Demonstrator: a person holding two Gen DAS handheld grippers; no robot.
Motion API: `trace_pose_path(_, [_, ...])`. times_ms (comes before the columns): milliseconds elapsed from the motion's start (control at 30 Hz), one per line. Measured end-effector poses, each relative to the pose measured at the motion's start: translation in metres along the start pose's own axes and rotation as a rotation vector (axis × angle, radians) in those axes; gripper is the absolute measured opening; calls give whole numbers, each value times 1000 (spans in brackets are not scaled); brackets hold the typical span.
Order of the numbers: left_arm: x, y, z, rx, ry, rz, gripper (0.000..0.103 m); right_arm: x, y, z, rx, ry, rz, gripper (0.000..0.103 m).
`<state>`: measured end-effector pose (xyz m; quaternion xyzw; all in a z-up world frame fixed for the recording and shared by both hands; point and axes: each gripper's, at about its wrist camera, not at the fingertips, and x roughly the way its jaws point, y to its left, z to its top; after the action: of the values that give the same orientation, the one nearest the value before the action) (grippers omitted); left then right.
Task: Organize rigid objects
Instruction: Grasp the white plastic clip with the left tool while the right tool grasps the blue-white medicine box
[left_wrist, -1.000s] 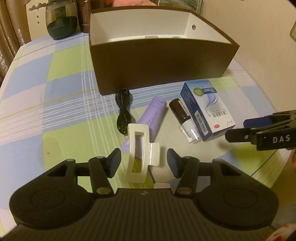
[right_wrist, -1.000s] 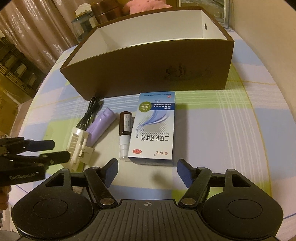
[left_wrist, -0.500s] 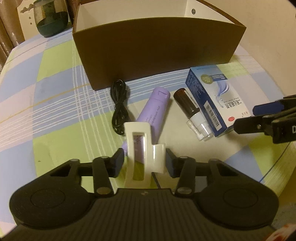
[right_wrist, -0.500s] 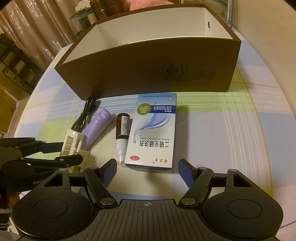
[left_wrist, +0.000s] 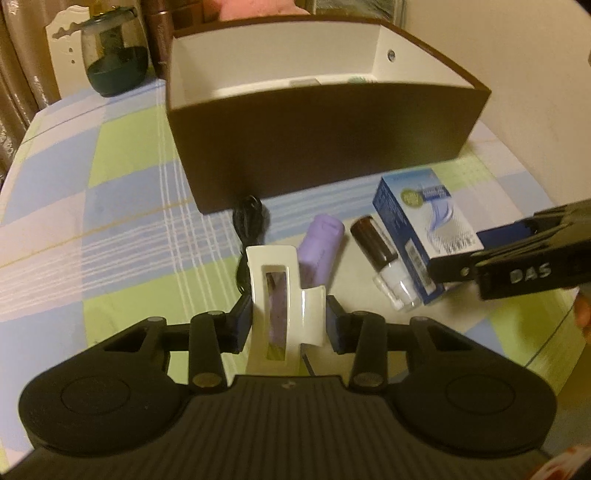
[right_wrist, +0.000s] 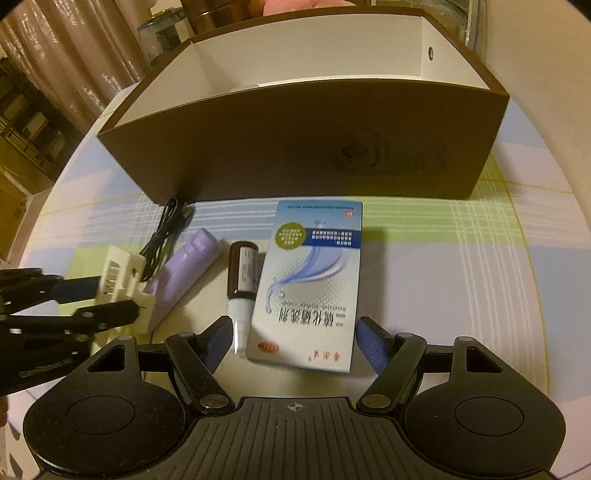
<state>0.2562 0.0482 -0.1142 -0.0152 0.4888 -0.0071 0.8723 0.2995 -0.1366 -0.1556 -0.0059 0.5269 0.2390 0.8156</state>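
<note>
My left gripper (left_wrist: 289, 325) is shut on a white hair claw clip (left_wrist: 284, 295), held just above the table; the clip also shows in the right wrist view (right_wrist: 122, 280). My right gripper (right_wrist: 295, 341) is open, its fingers on either side of the near end of a blue and white medicine box (right_wrist: 310, 284). A brown spray bottle (right_wrist: 242, 277) with a white cap lies left of the box, then a purple tube (right_wrist: 184, 273) and a black cable (right_wrist: 166, 236). The brown storage box (right_wrist: 303, 147) with a white inside stands behind them.
A dark glass jar (left_wrist: 114, 51) stands at the table's far left corner. The checked tablecloth (left_wrist: 110, 221) covers a round table whose edge runs close on the right. Curtains and a shelf lie beyond the left side.
My left gripper closed on the white clip and lifted it slightly. My right gripper moved forward so that its fingers now flank the medicine box.
</note>
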Motion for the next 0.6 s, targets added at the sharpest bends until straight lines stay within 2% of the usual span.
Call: trace_pose_path(600, [-3, -5, 22, -18, -26, 27, 38, 32, -1, 20, -23, 2, -66, 73])
